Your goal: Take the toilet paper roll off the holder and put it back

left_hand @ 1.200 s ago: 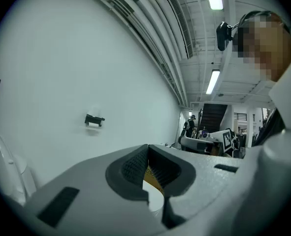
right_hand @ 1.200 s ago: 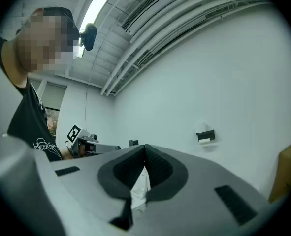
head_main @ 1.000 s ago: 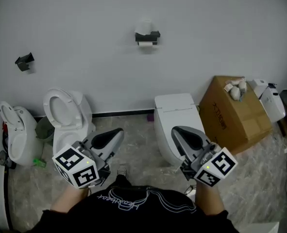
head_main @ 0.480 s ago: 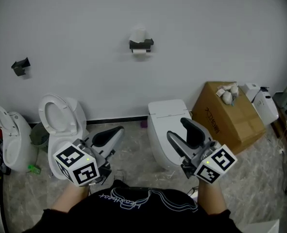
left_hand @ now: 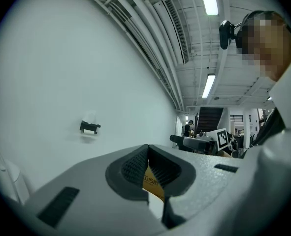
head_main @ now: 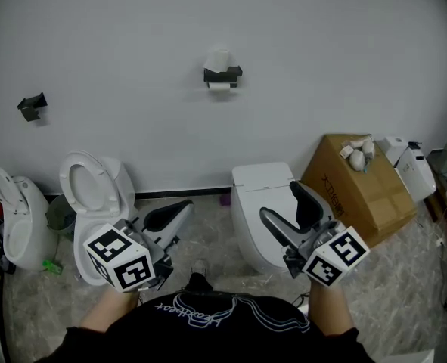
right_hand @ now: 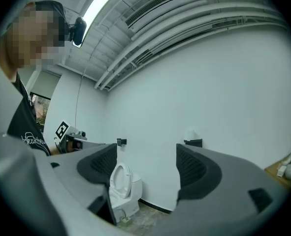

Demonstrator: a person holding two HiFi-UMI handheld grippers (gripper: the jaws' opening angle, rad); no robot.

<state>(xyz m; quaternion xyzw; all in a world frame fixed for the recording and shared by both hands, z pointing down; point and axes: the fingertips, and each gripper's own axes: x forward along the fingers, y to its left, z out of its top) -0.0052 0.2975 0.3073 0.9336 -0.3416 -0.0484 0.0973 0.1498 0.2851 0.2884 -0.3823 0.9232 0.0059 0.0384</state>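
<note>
The toilet paper roll [head_main: 221,57] sits on its holder [head_main: 222,74], high at the middle of the wall [head_main: 344,51], well apart from you. Your right gripper [head_main: 282,203] has just been opening, with nothing between its jaws; your left gripper [head_main: 179,212] is pressed together. Squeezing hard could crush the roll or jam it on the holder.

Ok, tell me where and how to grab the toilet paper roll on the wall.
Grip the toilet paper roll across its curved sides, coming level from the front. It seems to sit above the black holder, so both sides look free.
</note>
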